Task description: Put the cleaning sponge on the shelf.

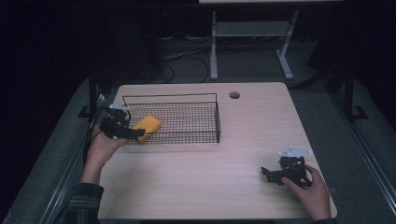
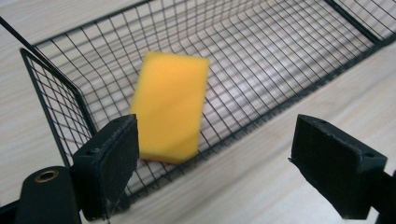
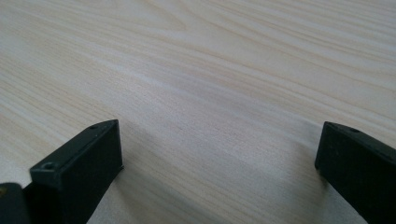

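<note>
A yellow sponge [image 1: 147,127] lies in the left end of a black wire basket [image 1: 196,94] on the table. The left gripper view shows the sponge [image 2: 170,105] slightly blurred, resting inside the basket [image 2: 60,100] near its front wall. My left gripper [image 1: 135,133] hovers at the basket's left front corner, open, its jaws wide apart and empty [image 2: 215,163]. My right gripper [image 1: 267,173] rests low over the table near the front right, also open, with bare wood between its jaws [image 3: 219,163].
The light wooden table [image 1: 210,168] has a round cable hole [image 1: 234,95] at the back. A white table frame [image 1: 250,42] and cables stand on the dark floor beyond. The basket's right part holds nothing.
</note>
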Tool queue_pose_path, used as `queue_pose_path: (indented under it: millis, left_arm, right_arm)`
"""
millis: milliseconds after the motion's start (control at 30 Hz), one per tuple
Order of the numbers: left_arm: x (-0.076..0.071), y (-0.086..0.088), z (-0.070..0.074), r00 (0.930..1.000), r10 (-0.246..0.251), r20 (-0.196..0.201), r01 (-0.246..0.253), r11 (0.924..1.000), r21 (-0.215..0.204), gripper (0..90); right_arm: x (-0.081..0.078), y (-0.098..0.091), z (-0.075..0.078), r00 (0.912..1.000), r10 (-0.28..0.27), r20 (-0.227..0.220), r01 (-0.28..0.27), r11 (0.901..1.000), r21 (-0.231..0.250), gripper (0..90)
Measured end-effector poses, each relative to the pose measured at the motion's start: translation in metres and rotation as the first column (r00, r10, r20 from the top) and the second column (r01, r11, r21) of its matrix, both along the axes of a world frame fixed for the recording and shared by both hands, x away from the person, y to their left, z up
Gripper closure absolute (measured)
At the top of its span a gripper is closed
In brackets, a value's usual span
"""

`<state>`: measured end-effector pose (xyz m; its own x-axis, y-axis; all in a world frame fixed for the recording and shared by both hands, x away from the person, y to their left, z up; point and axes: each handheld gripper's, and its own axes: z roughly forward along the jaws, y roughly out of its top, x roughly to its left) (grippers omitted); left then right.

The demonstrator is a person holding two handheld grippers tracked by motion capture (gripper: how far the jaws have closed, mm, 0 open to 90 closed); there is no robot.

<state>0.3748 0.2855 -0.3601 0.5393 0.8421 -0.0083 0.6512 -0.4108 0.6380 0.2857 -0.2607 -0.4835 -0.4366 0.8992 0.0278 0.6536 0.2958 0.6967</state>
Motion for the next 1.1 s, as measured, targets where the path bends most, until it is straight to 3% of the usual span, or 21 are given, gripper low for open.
queue_pose_path:
  millis: [433, 667, 833, 1100]
  left_arm:
    - [-0.042, -0.003, -0.022, 0.9991, -0.022, 0.036, 0.022, 0.9997, -0.011, 14.6]
    - [-0.06, -0.006, -0.04, 0.9975, -0.04, 0.058, 0.04, 0.9991, -0.013, 14.6]
    - [-0.069, -0.008, -0.049, 0.9958, -0.045, 0.08, 0.046, 0.9989, -0.009, 14.6]
    - [-0.081, -0.011, -0.068, 0.9942, -0.071, 0.081, 0.07, 0.9975, 0.008, 14.6]
  right_arm:
    - [0.0, 0.0, 0.0, 1.0, 0.0, 0.0, 0.0, 1.0, 0.0, 0.0]
    - [0.0, 0.0, 0.0, 1.0, -0.001, 0.0, 0.001, 1.0, 0.001, 0.0]
    - [0.0, 0.0, 0.0, 1.0, -0.001, 0.0, 0.001, 1.0, 0.001, 0.0]
    - [0.0, 0.0, 0.0, 1.0, 0.0, 0.0, 0.0, 1.0, 0.0, 0.0]
